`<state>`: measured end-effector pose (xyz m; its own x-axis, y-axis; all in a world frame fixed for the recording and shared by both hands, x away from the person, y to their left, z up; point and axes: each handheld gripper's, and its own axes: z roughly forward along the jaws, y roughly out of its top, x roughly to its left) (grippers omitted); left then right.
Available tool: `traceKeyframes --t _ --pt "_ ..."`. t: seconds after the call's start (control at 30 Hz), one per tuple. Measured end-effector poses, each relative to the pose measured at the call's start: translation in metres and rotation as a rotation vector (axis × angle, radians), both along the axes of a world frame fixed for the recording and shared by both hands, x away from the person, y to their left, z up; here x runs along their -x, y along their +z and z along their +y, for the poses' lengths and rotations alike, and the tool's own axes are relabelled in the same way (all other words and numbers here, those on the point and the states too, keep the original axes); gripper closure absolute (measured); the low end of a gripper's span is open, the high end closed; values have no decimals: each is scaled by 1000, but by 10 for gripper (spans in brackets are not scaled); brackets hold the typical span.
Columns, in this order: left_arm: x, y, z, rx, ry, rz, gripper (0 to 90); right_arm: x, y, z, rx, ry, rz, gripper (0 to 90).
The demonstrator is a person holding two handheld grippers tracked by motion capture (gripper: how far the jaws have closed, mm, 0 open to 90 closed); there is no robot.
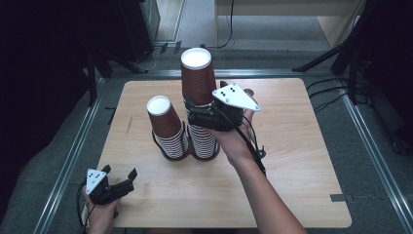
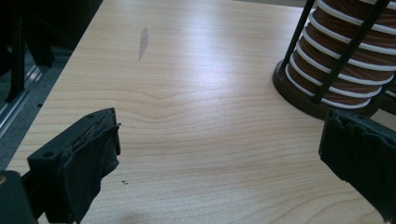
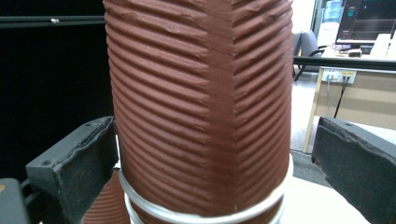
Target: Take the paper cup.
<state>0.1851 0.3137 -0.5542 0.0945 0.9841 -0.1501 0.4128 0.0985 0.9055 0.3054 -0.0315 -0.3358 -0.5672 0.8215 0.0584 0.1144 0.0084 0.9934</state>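
We see two stacks of inverted brown ribbed paper cups standing side by side on the light wooden table [image 1: 292, 161], each in a dark wire holder. The right claw [image 1: 197, 108] is level with the taller right stack [image 1: 202, 134], just below its topmost brown ribbed cup [image 1: 197, 78], whose long axis runs upright. In the right gripper view this top cup [image 3: 196, 107] rises between the jaws, which stand apart: the one on the view's left side lies close against the cup wall, the other is clear of it, so we judge the cup not clamped. The cup lies directly ahead of this claw, so any grasp would call for a level closure across the upright axis. The shorter left stack [image 1: 168, 131] stands just beside the taller one. The left claw [image 1: 119, 178] rests near the table's front left edge, jaws apart with nothing between them, well apart from both stacks; the right hand [image 1: 234, 139] is clearly the nearer one
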Motion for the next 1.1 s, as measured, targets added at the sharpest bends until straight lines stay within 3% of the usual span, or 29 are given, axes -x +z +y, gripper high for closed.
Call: traceKeyframes --t 0.47,0.73,1.1 --pt "0 0 0 0 -2 -2 0 -3 6 10 4 -10 -20 86" --pt "0 0 0 0 -2 -2 0 -9 7 9 -11 13 25 69" --pt "0 0 0 0 -2 -3 0 -14 7 15 -8 1 30 69"
